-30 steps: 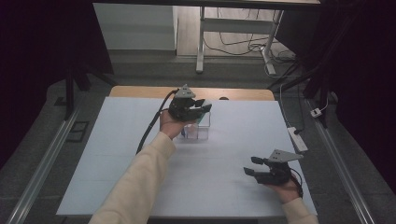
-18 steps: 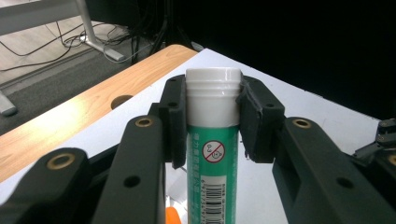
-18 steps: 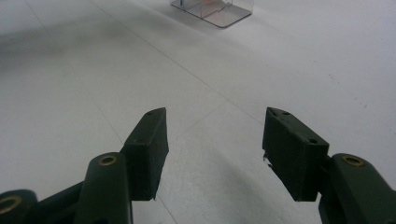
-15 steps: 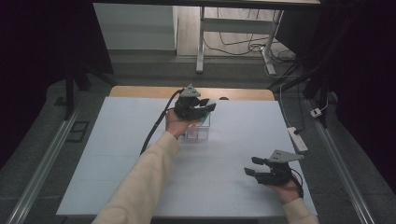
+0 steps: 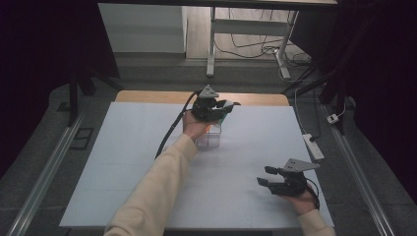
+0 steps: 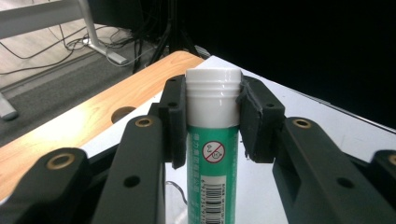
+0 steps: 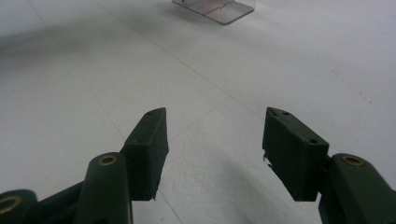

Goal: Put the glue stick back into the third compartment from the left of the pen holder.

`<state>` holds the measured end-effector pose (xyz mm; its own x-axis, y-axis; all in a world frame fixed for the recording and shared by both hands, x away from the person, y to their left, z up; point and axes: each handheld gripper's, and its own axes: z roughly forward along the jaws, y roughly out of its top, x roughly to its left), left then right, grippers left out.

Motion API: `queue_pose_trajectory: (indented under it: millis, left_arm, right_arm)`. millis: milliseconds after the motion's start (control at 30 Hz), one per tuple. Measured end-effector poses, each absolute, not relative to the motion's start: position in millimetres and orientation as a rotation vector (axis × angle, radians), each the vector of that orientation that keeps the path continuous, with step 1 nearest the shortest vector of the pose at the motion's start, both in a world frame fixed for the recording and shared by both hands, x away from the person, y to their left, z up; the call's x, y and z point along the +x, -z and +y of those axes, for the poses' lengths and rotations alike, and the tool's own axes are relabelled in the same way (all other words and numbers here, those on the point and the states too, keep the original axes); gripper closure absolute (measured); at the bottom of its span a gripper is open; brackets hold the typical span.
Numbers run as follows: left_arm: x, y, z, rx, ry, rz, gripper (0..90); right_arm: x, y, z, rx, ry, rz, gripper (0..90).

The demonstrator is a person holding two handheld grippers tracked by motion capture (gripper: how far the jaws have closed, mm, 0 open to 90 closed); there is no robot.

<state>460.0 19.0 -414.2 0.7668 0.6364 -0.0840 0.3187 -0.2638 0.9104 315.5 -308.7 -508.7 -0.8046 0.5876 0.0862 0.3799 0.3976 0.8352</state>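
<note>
We see two grippers; our left gripper (image 6: 212, 126) squeezes one green tube (image 6: 212, 163) with a white cap, up above one clear box (image 5: 209, 140) near the far side of the white mat (image 5: 123, 162); our right gripper (image 7: 212, 154) is wide apart, holding nothing, low over the mat.

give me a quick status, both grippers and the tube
Left gripper shut on green tube by its white cap, above clear box. Right gripper open, nothing between jaws, low over white mat. Nothing in the way.
</note>
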Motion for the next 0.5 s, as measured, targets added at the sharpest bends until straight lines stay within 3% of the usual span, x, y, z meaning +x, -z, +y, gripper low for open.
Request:
queue_pose_trajectory:
  millis: [400,500]
  left_arm:
    - [463.9,422.9,22.3,1.909,-0.376,0.767,63.7]
    - [461.9,423.7,24.1,1.911,-0.383,0.772,53.8]
  right_arm:
    - [312.5,506.1,-309.3,0.856,-1.390,2.421,40.0]
    - [312.4,505.7,-310.2,0.853,-1.403,2.418,40.0]
